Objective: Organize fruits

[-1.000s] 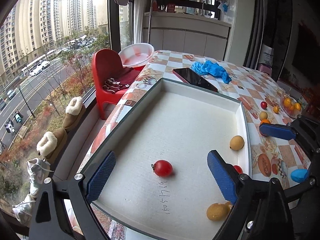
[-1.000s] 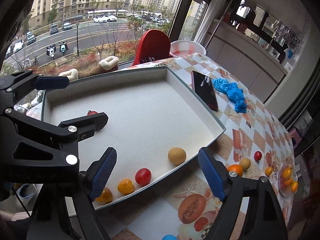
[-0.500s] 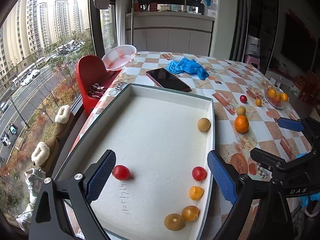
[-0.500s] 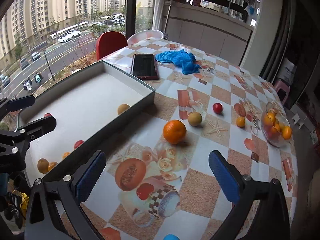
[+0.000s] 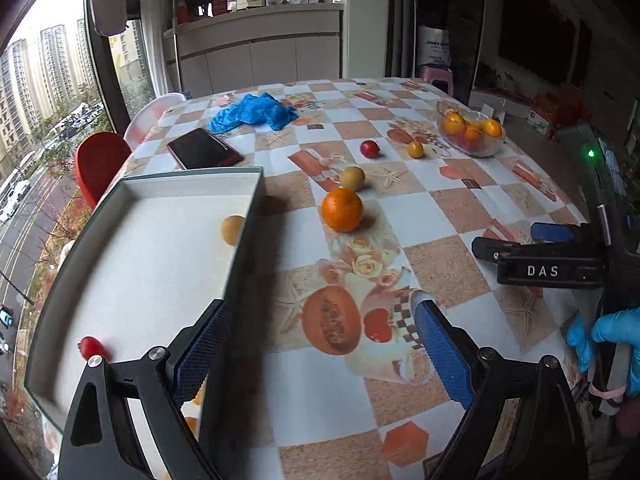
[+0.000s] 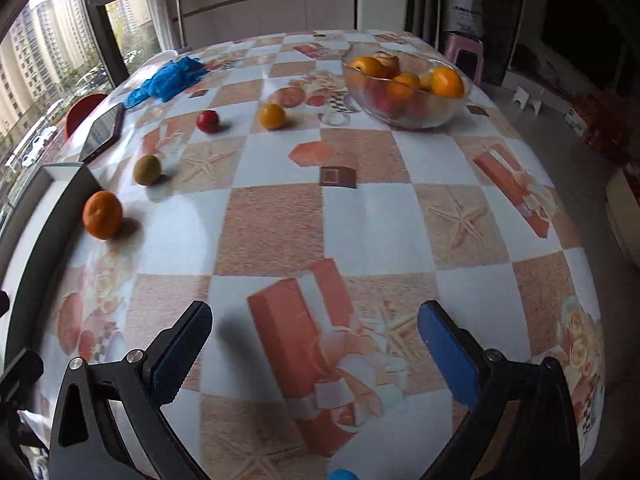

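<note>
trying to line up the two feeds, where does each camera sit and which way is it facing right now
Left wrist: on the left gripper, over the tray wall, facing across the table; its fingers, the right gripper and a gloved hand show.
Right wrist: on the right gripper, above bare tablecloth, facing the bowl; only its fingers show.
Shared: orange, phone, cloth.
</note>
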Tool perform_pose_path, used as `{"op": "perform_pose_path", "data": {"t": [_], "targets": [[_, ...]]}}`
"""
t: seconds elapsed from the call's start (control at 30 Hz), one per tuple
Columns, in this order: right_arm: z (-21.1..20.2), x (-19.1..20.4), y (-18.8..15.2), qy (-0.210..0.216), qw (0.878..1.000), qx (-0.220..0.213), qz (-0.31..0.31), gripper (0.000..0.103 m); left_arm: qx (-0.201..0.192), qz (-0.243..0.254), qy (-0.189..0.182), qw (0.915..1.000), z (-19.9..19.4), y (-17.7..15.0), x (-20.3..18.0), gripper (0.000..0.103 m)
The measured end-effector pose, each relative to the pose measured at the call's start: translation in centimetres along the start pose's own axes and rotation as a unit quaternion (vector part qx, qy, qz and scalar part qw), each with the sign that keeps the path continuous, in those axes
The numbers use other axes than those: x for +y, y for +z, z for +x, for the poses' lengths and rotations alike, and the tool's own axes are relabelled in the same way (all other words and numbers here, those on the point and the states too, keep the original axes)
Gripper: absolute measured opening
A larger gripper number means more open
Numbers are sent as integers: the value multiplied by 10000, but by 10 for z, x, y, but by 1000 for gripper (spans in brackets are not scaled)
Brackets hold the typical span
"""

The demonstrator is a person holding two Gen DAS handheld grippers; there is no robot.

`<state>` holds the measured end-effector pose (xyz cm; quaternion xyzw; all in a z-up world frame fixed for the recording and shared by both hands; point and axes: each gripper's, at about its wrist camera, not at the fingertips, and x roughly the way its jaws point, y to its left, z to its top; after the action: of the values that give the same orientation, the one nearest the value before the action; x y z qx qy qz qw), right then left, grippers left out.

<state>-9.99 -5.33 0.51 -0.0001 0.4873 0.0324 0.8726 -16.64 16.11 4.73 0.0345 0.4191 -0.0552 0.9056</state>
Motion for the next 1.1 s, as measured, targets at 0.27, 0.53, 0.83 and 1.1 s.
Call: {"op": "perform_pose_path", "data": {"t": [0.27,0.53,0.83,1.1], "targets": [[2,-17,-3,-274,9989,-356,124,103,392,63,75,9992,52,8,-24,94],[1,-17,-3,-269,9989,-351,124,103,297,-184,-1,9994,66,8,-20,102],[1,-17,-3,-258,9990,-352,128,103,300,-177,-2,9994,67,9,-20,102],[2,-17,-3,-259,9990,-352,127,103,299,-179,-3,9994,67,9,-20,102]]}}
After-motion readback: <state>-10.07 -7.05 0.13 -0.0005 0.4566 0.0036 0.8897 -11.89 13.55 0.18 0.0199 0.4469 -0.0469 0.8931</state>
